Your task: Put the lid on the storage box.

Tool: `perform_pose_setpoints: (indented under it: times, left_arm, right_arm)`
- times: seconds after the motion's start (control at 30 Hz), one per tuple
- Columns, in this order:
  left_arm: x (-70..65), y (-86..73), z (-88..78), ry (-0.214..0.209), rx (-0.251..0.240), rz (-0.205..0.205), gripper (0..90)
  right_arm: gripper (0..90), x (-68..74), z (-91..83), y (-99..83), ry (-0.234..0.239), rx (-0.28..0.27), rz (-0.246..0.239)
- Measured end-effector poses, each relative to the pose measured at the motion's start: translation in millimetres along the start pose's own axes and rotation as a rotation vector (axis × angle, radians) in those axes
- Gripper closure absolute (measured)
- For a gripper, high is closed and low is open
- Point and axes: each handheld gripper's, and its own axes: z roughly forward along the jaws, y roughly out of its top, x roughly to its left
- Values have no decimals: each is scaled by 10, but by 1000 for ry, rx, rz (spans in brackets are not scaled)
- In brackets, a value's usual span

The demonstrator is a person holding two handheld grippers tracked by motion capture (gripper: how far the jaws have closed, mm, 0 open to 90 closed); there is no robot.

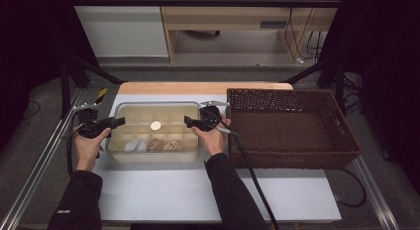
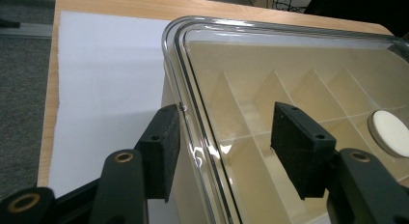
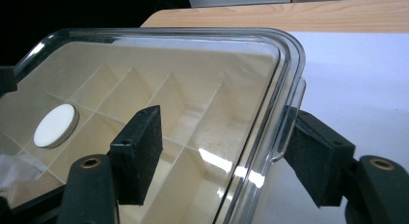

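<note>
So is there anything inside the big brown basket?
No, the brown basket beside the clear box shows just its bare woven bottom in the high view.

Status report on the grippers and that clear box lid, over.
Left gripper open, astride the lid's left rim. Right gripper open, astride its right rim. Lid on the box. Nothing in the way.

Grey carpet floor (image 1: 39, 155) — wooden desk (image 1: 237, 17) behind, dark surroundings.

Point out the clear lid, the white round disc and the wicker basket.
clear lid (image 2: 193, 89), left gripper view, rim near its corner.
white round disc (image 3: 56, 125), right gripper view, its flat top.
wicker basket (image 1: 292, 159), high view, near wall.
</note>
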Motion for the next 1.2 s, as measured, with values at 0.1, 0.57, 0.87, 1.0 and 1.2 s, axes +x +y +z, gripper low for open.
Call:
perform_pose_setpoints:
  times: [0.1, 0.57, 0.87, 1.0, 1.2]
  left_arm:
    - [-2, -16, 13, 55, 9, 48, 432]
    - [-39, -2, -115, 87, 1, 79, 454]
    - [-291, 12, -334, 34, -53, 123, 464]
    - [-471, -29, -427, 6, -63, 150, 503]
    - [-710, -214, -545, -34, -82, 170, 568]
  right_arm:
    - [330, -12, 6, -3, 0, 7, 1]
    - [343, 12, -63, 31, -72, -42, -29]
    - [376, 98, -265, 111, -50, -107, -68]
    - [447, 163, -392, 109, -19, -78, -119]
    - [603, 250, -603, 34, 68, -69, -145]
